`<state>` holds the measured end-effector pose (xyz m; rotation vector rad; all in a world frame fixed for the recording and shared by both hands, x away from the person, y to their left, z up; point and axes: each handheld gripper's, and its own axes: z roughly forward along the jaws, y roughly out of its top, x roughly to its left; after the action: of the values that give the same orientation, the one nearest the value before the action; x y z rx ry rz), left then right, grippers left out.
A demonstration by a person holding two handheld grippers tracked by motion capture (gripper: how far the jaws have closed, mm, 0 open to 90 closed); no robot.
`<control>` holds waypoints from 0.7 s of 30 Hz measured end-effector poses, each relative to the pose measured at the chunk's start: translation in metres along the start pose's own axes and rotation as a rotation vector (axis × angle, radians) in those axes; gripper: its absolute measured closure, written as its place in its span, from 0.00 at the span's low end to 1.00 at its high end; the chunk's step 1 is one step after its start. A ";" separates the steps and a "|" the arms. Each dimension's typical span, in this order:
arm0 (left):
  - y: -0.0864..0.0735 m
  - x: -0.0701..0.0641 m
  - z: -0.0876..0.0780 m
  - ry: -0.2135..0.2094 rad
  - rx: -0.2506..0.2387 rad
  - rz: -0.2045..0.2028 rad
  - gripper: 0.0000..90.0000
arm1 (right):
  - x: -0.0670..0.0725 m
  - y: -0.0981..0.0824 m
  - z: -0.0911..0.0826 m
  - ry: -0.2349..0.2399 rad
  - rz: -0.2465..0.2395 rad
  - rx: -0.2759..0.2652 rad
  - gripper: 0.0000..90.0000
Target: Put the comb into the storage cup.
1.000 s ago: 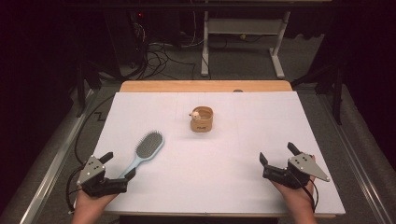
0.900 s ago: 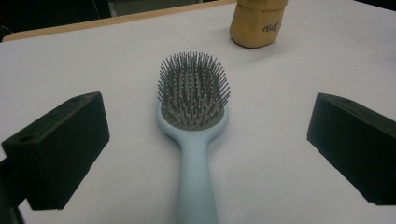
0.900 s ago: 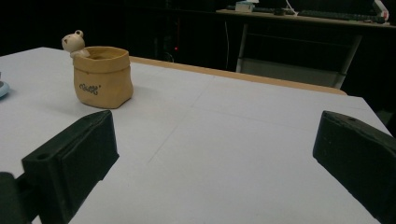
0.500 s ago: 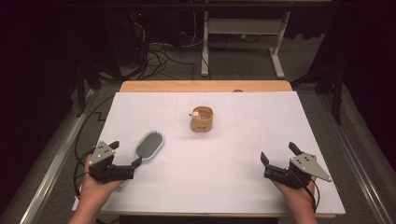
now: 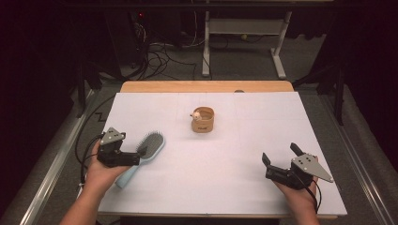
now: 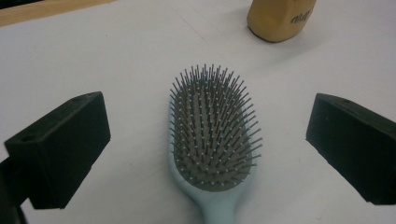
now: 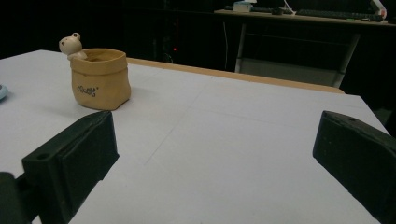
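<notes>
We see the hairbrush (image 6: 214, 140) lying lengthwise between the wide-open jaws of our left gripper (image 5: 129, 157), handle toward us; the right gripper (image 5: 281, 161), also open, is far away

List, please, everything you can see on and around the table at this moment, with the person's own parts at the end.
hairbrush: one, pale blue with dark bristles facing up, on the white sheet at the near left, between the left gripper's open jaws
sack-shaped pot: one, tan, with a small pale figure at its rim, upright near the sheet's middle, toward the far side
white sheet: one, covering most of the table
table: one, wooden, a bare strip along the far edge
cables: several, dark, on the floor beyond the table
left gripper: one, black, open, over the brush handle
right gripper: one, black, open, near right, holding nothing
</notes>
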<state>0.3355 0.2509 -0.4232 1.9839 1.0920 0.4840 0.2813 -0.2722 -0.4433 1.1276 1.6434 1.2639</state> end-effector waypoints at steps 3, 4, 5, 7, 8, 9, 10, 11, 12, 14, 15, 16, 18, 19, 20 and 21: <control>0.002 0.000 0.008 -0.016 0.043 0.004 0.01 | 0.000 0.000 0.000 -0.001 0.000 0.000 0.00; 0.002 -0.001 0.010 -0.016 0.056 0.010 0.01 | 0.000 0.000 0.000 -0.001 0.002 0.000 0.00; 0.002 -0.002 0.013 -0.013 0.072 0.020 0.01 | 0.000 0.000 0.000 -0.001 0.001 0.000 0.00; 0.002 -0.002 0.021 -0.006 0.121 0.034 0.00 | 0.000 0.000 0.000 -0.002 0.001 0.000 0.00; 0.001 -0.002 0.025 -0.004 0.141 0.037 0.00 | 0.000 0.000 0.000 -0.002 0.001 -0.001 0.00; 0.001 -0.002 0.028 -0.001 0.160 0.041 0.00 | 0.000 0.000 0.000 -0.002 0.001 -0.001 0.00; 0.001 -0.003 0.030 -0.003 0.171 0.044 0.00 | 0.000 0.000 0.000 -0.002 0.002 -0.001 0.00; 0.000 -0.003 0.033 -0.005 0.188 0.047 0.00 | 0.000 0.000 0.000 -0.002 0.002 -0.001 0.00; 0.000 -0.003 0.035 -0.005 0.203 0.043 0.00 | -0.001 0.000 0.000 -0.002 0.001 -0.001 0.00; 0.000 -0.002 0.040 -0.010 0.234 0.036 0.00 | -0.001 0.000 0.000 -0.002 0.000 -0.002 0.00; 0.000 -0.002 0.042 -0.010 0.247 0.033 0.00 | -0.001 0.000 0.000 -0.002 0.002 -0.001 0.00; 0.000 -0.001 0.043 -0.008 0.258 0.033 0.00 | -0.001 0.000 0.000 -0.001 0.000 -0.001 0.00; 0.001 -0.002 0.047 -0.002 0.287 0.035 0.00 | -0.001 0.000 0.000 -0.001 0.000 0.000 0.00; 0.001 -0.002 0.049 0.002 0.299 0.036 0.01 | -0.001 0.000 0.000 -0.002 0.000 0.000 0.00; 0.003 -0.003 0.051 0.002 0.311 0.042 0.01 | -0.001 0.000 0.000 -0.002 0.000 -0.001 0.00; 0.004 -0.003 0.052 0.004 0.318 0.047 0.02 | -0.001 0.000 0.000 -0.002 -0.001 -0.002 0.00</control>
<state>0.3694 0.2227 -0.4511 2.2895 1.1853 0.3556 0.2814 -0.2729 -0.4433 1.1269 1.6406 1.2627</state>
